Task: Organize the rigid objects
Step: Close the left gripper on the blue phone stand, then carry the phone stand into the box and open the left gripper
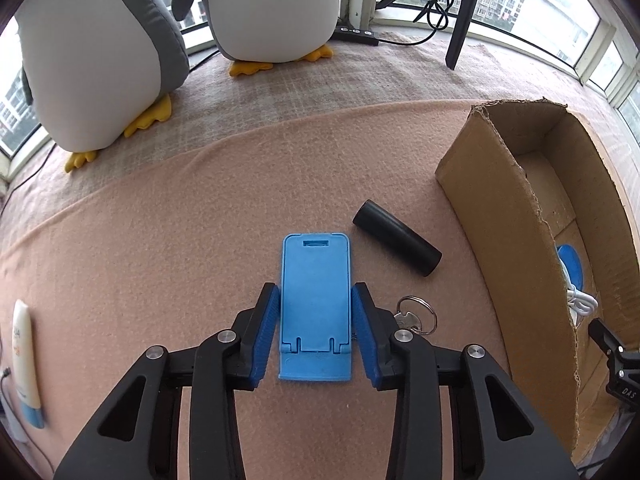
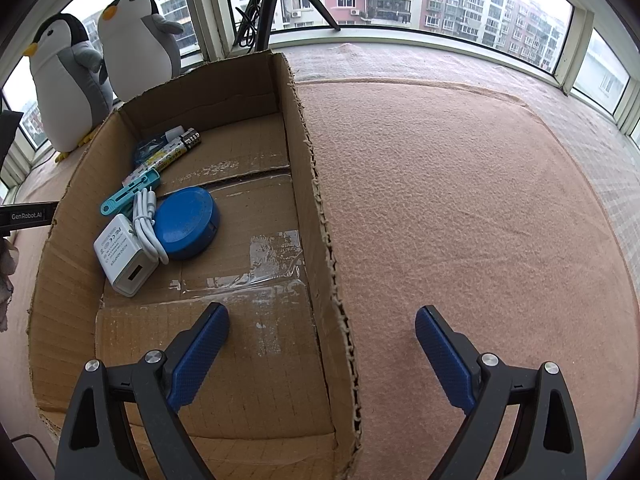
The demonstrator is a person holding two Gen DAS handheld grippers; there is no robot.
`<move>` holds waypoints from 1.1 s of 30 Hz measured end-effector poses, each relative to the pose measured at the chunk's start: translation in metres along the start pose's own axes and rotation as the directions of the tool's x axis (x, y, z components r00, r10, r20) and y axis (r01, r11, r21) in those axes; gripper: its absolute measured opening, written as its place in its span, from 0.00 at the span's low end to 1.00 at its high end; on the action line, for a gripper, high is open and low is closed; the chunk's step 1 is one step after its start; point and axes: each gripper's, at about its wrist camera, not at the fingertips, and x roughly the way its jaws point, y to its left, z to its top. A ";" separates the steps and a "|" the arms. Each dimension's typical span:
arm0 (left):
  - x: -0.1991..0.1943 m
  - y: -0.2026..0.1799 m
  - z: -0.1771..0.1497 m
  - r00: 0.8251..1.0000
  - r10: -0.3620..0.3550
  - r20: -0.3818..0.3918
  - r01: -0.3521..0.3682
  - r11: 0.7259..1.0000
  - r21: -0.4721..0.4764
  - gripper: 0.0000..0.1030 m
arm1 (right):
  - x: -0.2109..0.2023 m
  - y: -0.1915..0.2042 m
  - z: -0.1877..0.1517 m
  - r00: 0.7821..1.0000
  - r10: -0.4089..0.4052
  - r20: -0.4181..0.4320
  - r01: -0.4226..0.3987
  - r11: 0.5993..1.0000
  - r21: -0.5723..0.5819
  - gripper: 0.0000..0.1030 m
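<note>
A blue phone stand (image 1: 316, 304) lies flat on the peach cloth. My left gripper (image 1: 316, 292) points down over it, and the stand shows between its blue pads (image 1: 266, 328), which line up with the long edges. I see no clear press, and the jaws stand partly open. A black cylinder (image 1: 396, 242) and a key on a ring (image 1: 414, 316) lie just right of it. My right gripper (image 2: 322, 320) is wide open and empty, straddling the right wall of the cardboard box (image 2: 312, 184).
Inside the box lie a white charger (image 2: 124, 256), a white cable (image 2: 146, 224), a blue round case (image 2: 186, 228), a teal clip (image 2: 128, 196) and pens. Two plush penguins (image 1: 92, 60) and a tripod (image 1: 460, 20) stand by the window. A white tube (image 1: 24, 360) lies far left.
</note>
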 end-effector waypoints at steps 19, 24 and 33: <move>-0.023 0.012 -0.015 0.998 -0.007 0.056 0.009 0.999 -0.041 0.33 | 0.000 0.000 0.000 1.000 0.000 0.000 0.000 1.000 -0.001 0.89; -0.047 0.003 -0.017 0.994 -0.032 0.100 0.034 0.999 -0.019 0.33 | 0.000 -0.001 0.000 1.000 -0.002 0.000 0.002 1.000 -0.002 0.89; -0.076 -0.055 -0.006 0.977 -0.137 0.161 0.123 0.988 0.090 0.33 | -0.001 -0.002 -0.001 1.000 -0.007 0.001 0.007 1.000 -0.005 0.89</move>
